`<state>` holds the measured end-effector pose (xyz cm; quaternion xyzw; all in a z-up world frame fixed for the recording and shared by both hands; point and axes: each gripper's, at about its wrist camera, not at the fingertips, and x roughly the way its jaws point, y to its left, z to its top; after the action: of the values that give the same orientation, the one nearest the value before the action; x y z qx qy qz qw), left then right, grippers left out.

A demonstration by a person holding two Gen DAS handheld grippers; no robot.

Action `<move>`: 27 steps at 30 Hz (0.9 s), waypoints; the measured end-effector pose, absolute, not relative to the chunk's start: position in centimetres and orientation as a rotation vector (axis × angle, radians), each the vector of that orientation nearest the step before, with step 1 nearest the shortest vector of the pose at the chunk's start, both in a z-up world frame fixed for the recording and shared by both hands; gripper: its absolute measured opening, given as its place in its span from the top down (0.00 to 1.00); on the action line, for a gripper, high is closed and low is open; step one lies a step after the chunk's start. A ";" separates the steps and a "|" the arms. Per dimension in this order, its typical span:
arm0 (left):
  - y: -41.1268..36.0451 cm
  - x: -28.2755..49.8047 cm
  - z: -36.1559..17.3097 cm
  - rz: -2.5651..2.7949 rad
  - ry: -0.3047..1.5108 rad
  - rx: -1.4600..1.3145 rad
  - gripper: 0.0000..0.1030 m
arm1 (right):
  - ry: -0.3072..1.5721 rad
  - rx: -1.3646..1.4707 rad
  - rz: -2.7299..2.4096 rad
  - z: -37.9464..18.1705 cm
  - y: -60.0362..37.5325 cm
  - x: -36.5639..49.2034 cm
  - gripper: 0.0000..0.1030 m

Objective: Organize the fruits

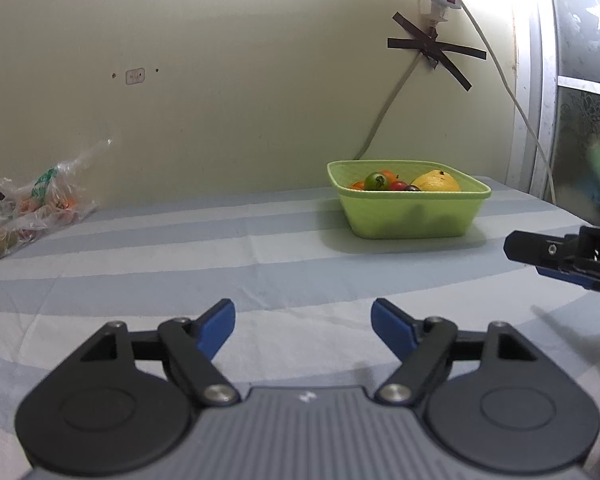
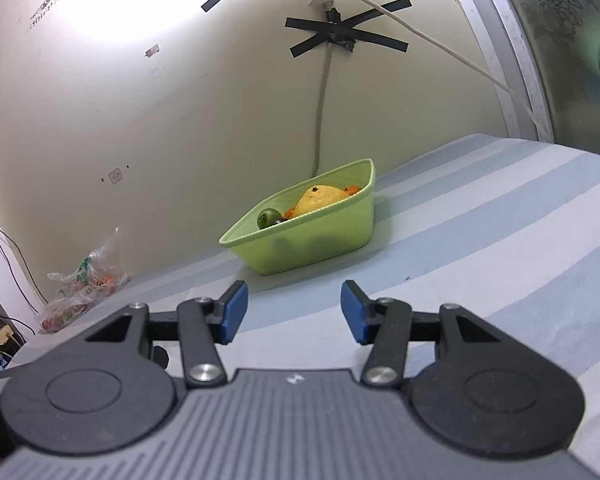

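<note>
Both tongs are spread with nothing between their blue pads: the left gripper hovers over the striped cloth, and the right gripper faces the green basket, well short of it. Fruit already sits in that basket near the wall: 1 large yellow fruit, 1 small green one, and several small red and orange ones around them. More small fruit lies inside a crumpled clear plastic bag at the far left, well apart from the basket. Judging by looks, the small fruits are light, smooth and round, likely to roll or slip, and soft enough to bruise, so a gentle pinch across the widest part seems best; the yellow one looks heavier and may be too broad for an easy grip. The bag is thin and floppy. Green print shows on the bag but cannot be read; no other writing is legible.
</note>
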<state>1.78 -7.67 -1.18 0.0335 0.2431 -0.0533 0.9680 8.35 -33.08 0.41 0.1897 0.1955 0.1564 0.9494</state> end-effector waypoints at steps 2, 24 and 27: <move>-7.7 1.8 -1.2 -0.106 0.491 0.070 0.21 | 0.398 0.384 0.321 0.4 -33.1 8.3 0.47; -7.5 2.2 -1.4 -0.099 0.515 0.076 0.00 | 0.392 0.375 0.331 0.5 -32.9 8.3 0.43; -7.6 2.2 -1.5 -0.097 0.521 0.079 0.00 | 0.392 0.375 0.331 0.5 -32.9 8.3 0.43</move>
<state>2.22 -7.57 -1.48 0.0390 0.2573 -0.0479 0.9643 8.25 -32.93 0.48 0.1846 0.1928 0.1626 0.9499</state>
